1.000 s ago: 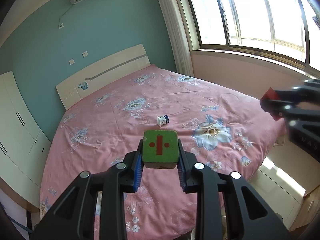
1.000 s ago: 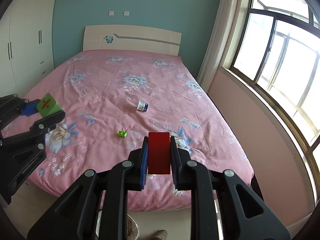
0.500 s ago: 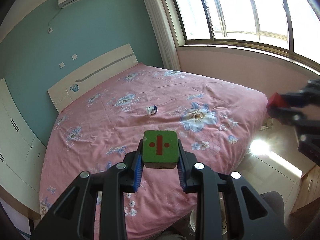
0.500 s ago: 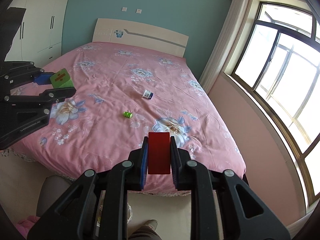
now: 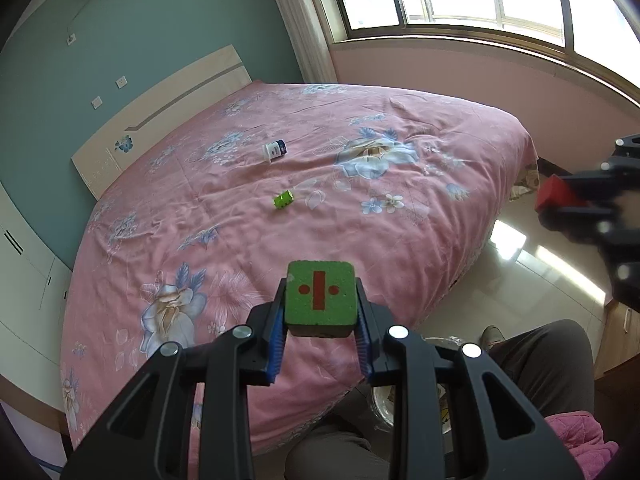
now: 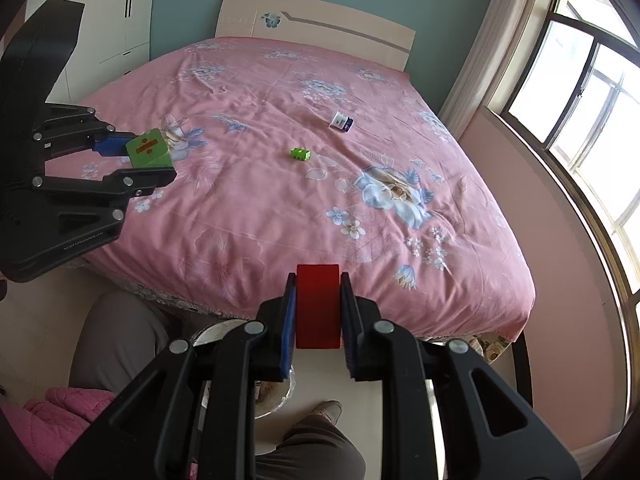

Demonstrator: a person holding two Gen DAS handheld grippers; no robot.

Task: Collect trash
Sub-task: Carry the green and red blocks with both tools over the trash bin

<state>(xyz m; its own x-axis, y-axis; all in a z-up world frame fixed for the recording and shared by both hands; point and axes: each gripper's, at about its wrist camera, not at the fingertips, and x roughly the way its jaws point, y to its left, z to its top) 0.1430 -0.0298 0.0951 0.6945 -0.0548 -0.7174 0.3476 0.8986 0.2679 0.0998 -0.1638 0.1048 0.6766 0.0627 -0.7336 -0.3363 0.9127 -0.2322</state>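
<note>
My left gripper is shut on a green cube with a red bar and two dots on its face; the green cube also shows at the left of the right wrist view. My right gripper is shut on a red block, seen blurred at the right edge as the red block in the left wrist view. Both hang over the foot of a pink flowered bed. On the bedspread lie a small green toy brick and, farther back, a tipped white cup with a dark blue label.
A silvery lined bin stands on the pale floor under the grippers, between a person's grey trouser legs. Pink quilted fabric lies at lower left. White wardrobes stand left, a large window right.
Both grippers have sunk and tilted downward with their blocks still gripped. The bed's foot, the floor, the bin and the person's legs have come into view; the green brick now shows in the left wrist view.
</note>
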